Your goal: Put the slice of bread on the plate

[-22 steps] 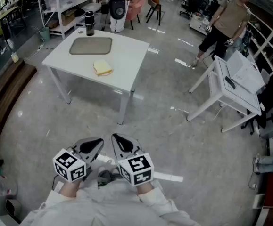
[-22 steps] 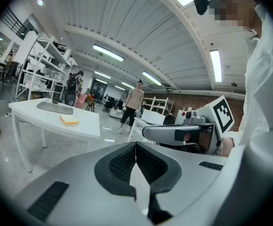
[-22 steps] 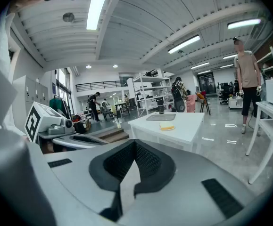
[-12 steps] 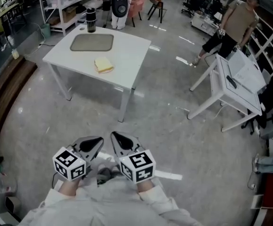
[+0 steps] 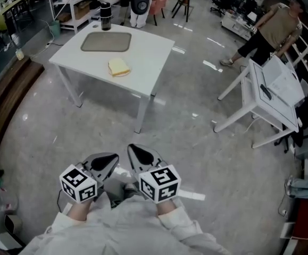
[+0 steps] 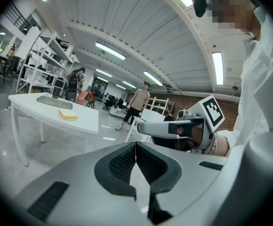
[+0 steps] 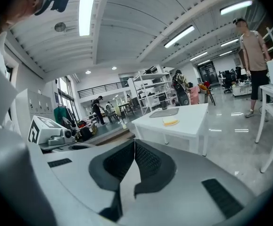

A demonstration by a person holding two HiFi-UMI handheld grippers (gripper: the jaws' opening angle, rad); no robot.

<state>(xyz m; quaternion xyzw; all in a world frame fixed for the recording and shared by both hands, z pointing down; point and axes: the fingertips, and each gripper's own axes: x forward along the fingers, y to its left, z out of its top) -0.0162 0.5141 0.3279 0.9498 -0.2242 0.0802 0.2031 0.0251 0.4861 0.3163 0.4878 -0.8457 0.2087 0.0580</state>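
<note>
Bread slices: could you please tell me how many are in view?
1. The bread lies on the white table, apart from the plate, on its near side; none seems hidden.

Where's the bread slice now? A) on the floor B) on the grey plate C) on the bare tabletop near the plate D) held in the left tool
C: the pale yellow slice of bread lies on the white square table, clear of the grey rectangular plate, with a gap of tabletop between them.
</note>
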